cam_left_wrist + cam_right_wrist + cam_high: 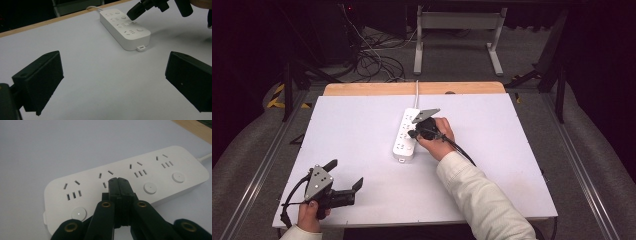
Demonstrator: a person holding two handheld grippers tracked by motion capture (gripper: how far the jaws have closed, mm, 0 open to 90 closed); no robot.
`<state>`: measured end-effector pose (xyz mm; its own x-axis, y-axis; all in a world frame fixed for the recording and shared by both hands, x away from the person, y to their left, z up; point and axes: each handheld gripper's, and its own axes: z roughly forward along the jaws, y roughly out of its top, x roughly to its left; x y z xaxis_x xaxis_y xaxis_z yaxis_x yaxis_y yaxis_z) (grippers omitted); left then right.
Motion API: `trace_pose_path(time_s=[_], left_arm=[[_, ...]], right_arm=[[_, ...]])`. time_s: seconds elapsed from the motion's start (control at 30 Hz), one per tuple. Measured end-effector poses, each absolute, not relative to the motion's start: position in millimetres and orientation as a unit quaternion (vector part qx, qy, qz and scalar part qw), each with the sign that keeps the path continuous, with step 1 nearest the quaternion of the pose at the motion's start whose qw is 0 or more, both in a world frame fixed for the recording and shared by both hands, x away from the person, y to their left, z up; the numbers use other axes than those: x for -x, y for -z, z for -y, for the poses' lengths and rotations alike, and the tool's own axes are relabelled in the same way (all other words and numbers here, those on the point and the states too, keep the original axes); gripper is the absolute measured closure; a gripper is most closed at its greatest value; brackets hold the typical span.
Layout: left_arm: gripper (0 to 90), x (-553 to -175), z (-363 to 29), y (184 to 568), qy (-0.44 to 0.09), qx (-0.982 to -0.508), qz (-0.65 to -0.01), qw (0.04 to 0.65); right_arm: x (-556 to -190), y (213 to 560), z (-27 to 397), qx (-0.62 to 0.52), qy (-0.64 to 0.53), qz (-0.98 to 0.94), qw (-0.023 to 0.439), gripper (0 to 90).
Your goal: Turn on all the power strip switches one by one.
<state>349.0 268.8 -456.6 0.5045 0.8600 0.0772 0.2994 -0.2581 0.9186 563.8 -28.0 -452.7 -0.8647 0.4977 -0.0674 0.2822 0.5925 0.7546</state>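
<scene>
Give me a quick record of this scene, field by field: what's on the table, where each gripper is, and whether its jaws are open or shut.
surface: white table top with a wooden strip along the far edge
object: white power strip, four socket groups, each with a round button; cord leads off the far edge
right gripper: jaws shut together, empty, tip down on the strip's top at the second socket group from its free end
left gripper: jaws wide open, empty, near the front left corner, apart from the strip
contact: right gripper tip appears to press the strip
</scene>
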Motion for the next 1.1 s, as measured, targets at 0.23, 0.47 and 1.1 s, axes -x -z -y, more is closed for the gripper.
trace_pose_path(time_s=[0.23,0.47,1.1], left_arm=[[1.9,-348.9,-268.6,456.7,-0.301,-0.734,-0.395,0.463],[1.9,-348.8,-268.2,456.8,-0.301,-0.732,-0.396,0.465],[1.9,-348.2,-267.2,456.8,-0.301,-0.733,-0.395,0.464]], right_arm=[[-564.8,455.1,27.1,-0.223,-0.391,-0.882,0.135,90.0],[-565.1,456.9,26.6,-0.224,-0.385,-0.885,0.136,90.0],[-566.4,458.7,27.5,-0.231,-0.387,-0.884,0.126,90.0]])
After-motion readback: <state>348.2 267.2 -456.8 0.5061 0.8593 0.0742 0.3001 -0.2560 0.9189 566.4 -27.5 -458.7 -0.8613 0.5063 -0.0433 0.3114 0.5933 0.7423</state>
